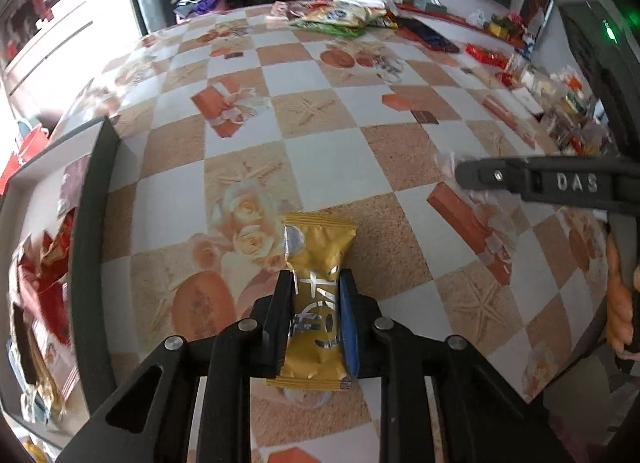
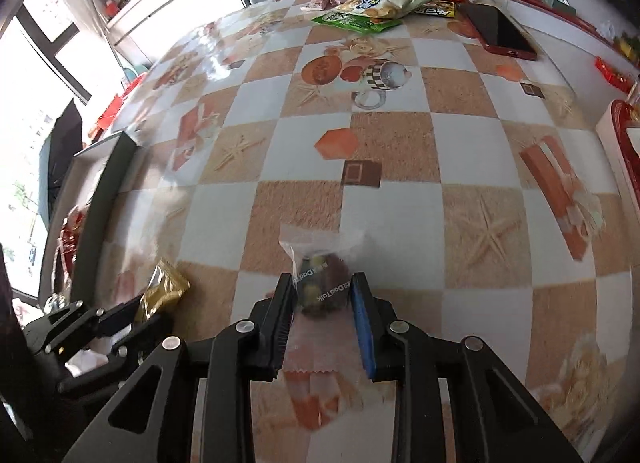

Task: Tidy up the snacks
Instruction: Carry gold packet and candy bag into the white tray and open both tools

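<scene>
My left gripper (image 1: 316, 283) is shut on a gold snack packet (image 1: 318, 263) and holds it just above the checkered tablecloth (image 1: 320, 151). My right gripper (image 2: 322, 283) is shut on a clear snack bag (image 2: 322, 271) with dark contents, over the tablecloth (image 2: 400, 203). The left gripper with the gold packet (image 2: 164, 291) shows at the lower left of the right wrist view. A finger of the right gripper (image 1: 540, 181) reaches in from the right in the left wrist view. A dark-rimmed box (image 1: 92, 223) holding several red and gold snacks sits at the left table edge.
Green and yellow snack bags (image 2: 368, 9) lie at the far side, beside a red-cased phone (image 2: 500, 31). A red tray (image 2: 624, 147) and more packets (image 1: 560, 103) sit at the right. The box rim (image 2: 108, 191) stands at the left.
</scene>
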